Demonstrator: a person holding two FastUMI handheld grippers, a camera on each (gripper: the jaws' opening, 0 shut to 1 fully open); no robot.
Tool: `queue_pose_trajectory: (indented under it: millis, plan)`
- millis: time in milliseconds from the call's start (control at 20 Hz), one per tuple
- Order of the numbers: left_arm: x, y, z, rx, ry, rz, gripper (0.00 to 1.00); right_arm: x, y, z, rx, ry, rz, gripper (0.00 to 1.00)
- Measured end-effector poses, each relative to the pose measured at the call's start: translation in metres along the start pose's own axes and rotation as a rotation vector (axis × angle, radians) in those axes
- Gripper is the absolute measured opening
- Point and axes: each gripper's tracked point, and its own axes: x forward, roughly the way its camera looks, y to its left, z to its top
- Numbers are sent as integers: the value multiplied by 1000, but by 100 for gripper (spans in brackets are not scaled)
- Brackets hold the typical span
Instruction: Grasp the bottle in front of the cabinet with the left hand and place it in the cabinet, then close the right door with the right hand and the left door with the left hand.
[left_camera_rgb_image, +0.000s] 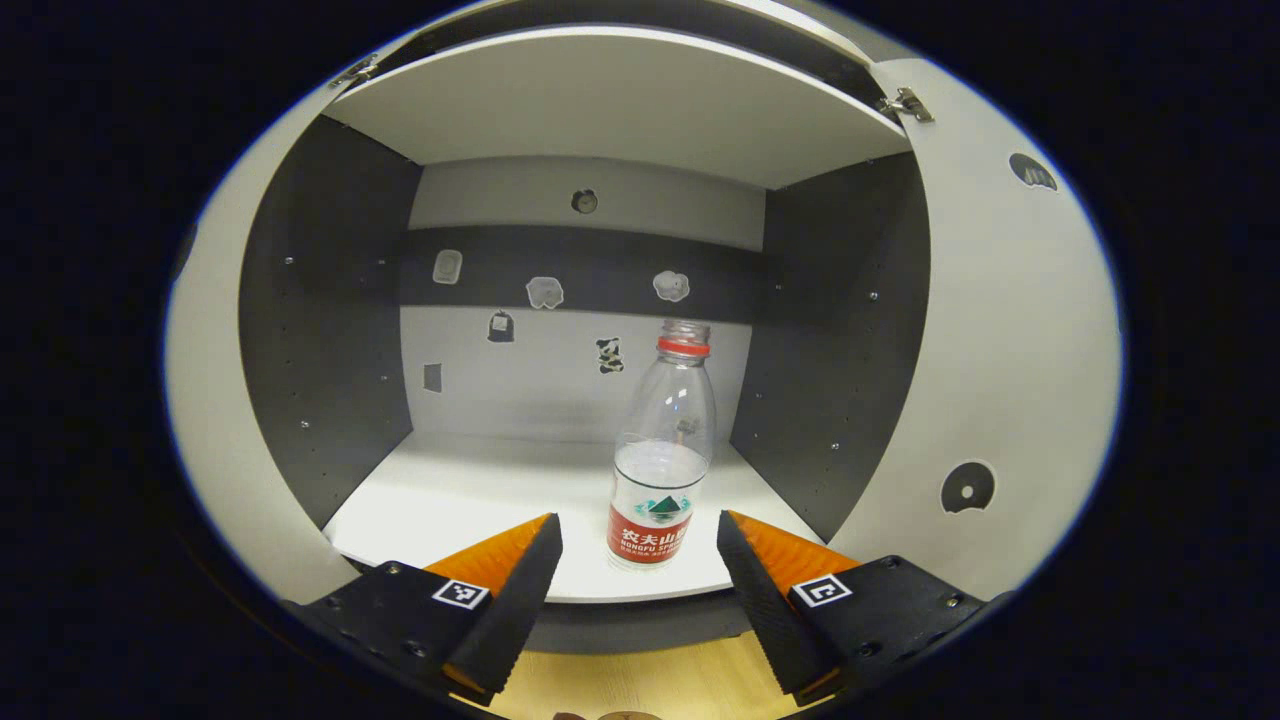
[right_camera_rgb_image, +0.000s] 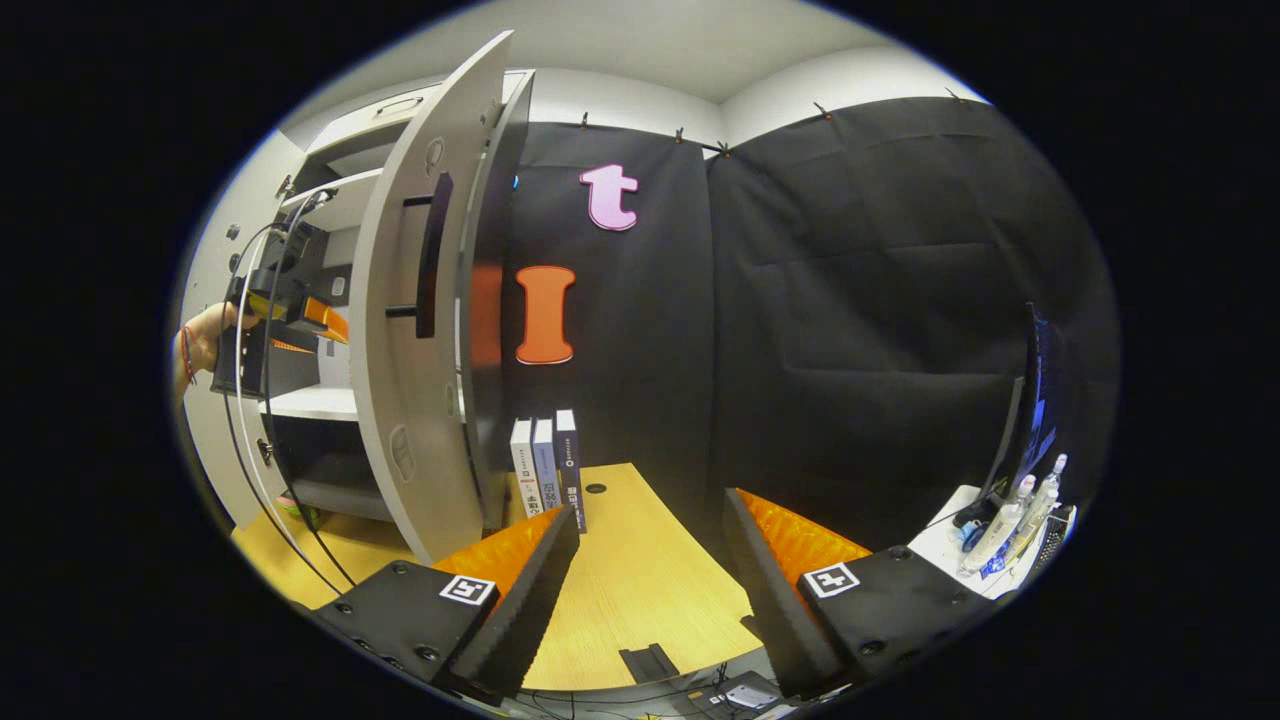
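Cabinet (left_camera_rgb_image: 640, 110) is open, white top panel, dark grey side walls, white shelf (left_camera_rgb_image: 480, 500) at the bottom of the compartment. Back wall carries a handful of small stickers (left_camera_rgb_image: 545, 292). Right door (left_camera_rgb_image: 1010, 330) is swung wide, hinge (left_camera_rgb_image: 906, 104) visible at its top corner. In the right gripper view that same right door (right_camera_rgb_image: 425, 330) stands edge-on and open, with a dark bar handle (right_camera_rgb_image: 432, 255) on its outer face.

Counter (right_camera_rgb_image: 640, 590) is light wood. Three books (right_camera_rgb_image: 547, 465) stand upright on it, just beside the cabinet's side. A monitor (right_camera_rgb_image: 1035, 400) sits at the far right edge, with a few small bottles (right_camera_rgb_image: 1010, 515) near its base.

Bottle (left_camera_rgb_image: 662, 450) is inside the cabinet, upright on the shelf near the front edge, toward the right side. Clear plastic, red neck ring, no cap visible, red-and-white label, water at a low level.

Left gripper (left_camera_rgb_image: 640, 550): jaws released, spread wide, bottle between them in the view but apart from both pads. In the right gripper view it sits at the cabinet opening, held by a hand (right_camera_rgb_image: 205, 340), cables (right_camera_rgb_image: 270, 480) trailing down.

Right gripper (right_camera_rgb_image: 650, 545): jaws released, nothing between them, hovers over the counter beside the open door.
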Motion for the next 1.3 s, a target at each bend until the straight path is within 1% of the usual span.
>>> queue_pose_trajectory:
  millis: [200,250,300,400,450,650,800,900,950,1050,1100,1150,1200,1300]
  plan:
    - [-65,13,-1,1,-58,71,95,11,11,7,-44,-19,92,96]
    - [-83,16,-3,-11,-64,87,95,15,11,12,-57,-26,108,100]
    - [-102,15,-7,-32,-73,91,95,19,12,17,-70,-35,119,95]
    - [-141,14,-10,-68,-111,92,95,27,18,35,-80,-77,141,96]
    - [-162,19,-12,-73,-124,118,95,29,24,43,-82,-93,154,95]
    - [-240,58,-18,-88,-189,255,95,46,58,51,-84,-108,217,96]
    - [-283,87,-23,-95,-251,347,94,61,88,54,-82,-107,263,96]
    - [-309,107,-31,-121,-264,423,94,71,105,52,-79,-97,276,96]
    - [-317,115,-34,-138,-269,439,95,71,112,51,-78,-92,280,96]
    - [-325,124,-39,-163,-270,428,95,73,128,50,-80,-85,288,96]
    - [-326,130,-42,-164,-264,418,95,73,131,50,-85,-84,276,96]
    - [-327,135,-40,-153,-269,412,95,74,131,50,-94,-89,255,100]
    - [-326,140,-37,-140,-279,406,95,74,128,52,-102,-95,235,94]
    - [-316,147,-33,-122,-280,375,94,74,131,51,-91,-84,220,95]
